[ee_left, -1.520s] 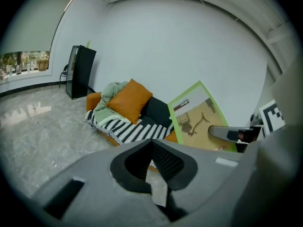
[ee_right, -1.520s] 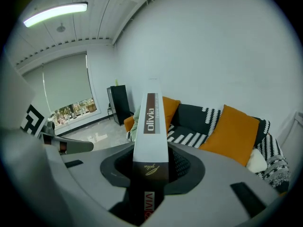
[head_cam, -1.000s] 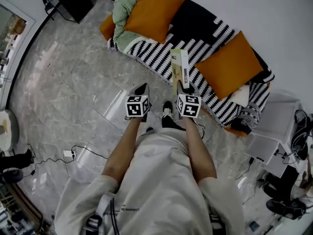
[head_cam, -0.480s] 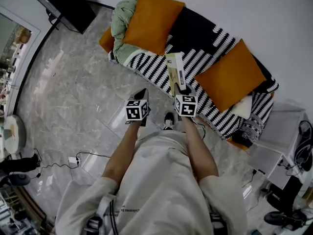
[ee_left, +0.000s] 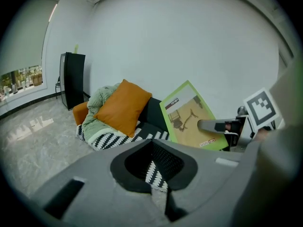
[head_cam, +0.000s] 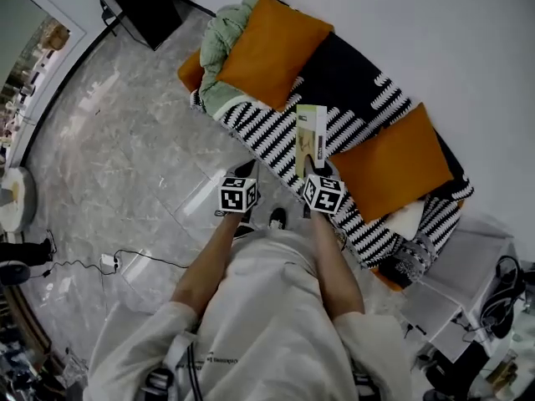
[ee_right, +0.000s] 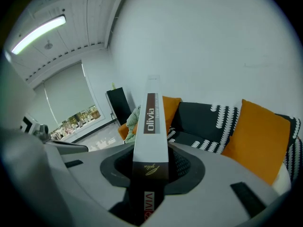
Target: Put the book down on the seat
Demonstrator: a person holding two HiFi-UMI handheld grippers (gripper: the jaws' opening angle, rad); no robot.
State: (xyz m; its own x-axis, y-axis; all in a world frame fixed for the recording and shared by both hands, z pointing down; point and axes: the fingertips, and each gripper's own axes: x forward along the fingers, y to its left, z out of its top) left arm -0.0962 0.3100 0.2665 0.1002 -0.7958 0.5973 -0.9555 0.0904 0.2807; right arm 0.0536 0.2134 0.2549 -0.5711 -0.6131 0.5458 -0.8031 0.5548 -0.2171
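Observation:
A green-covered book point(head_cam: 311, 139) with a white spine point(ee_right: 150, 126) stands on edge in my right gripper point(head_cam: 317, 169), whose jaws are shut on its lower end point(ee_right: 149, 170). It hangs above the front of the sofa seat point(head_cam: 267, 122), which is covered by a black-and-white striped throw. In the left gripper view the book's cover point(ee_left: 193, 117) faces me, with the right gripper point(ee_left: 222, 126) clamped on its lower corner. My left gripper point(head_cam: 244, 172) is beside it over the floor, shut and holding nothing point(ee_left: 160, 193).
Two orange cushions point(head_cam: 272, 48) point(head_cam: 389, 162) and a green blanket point(head_cam: 219, 50) lie on the sofa. A black cabinet point(head_cam: 147, 3) stands at the far left. A cable with an adapter point(head_cam: 110, 262) lies on the marble floor. White furniture point(head_cam: 458, 266) is at the right.
The head view has shifted and the sofa sits a little nearer. The book stays clamped in the right gripper over the seat's front; more of its green cover shows.

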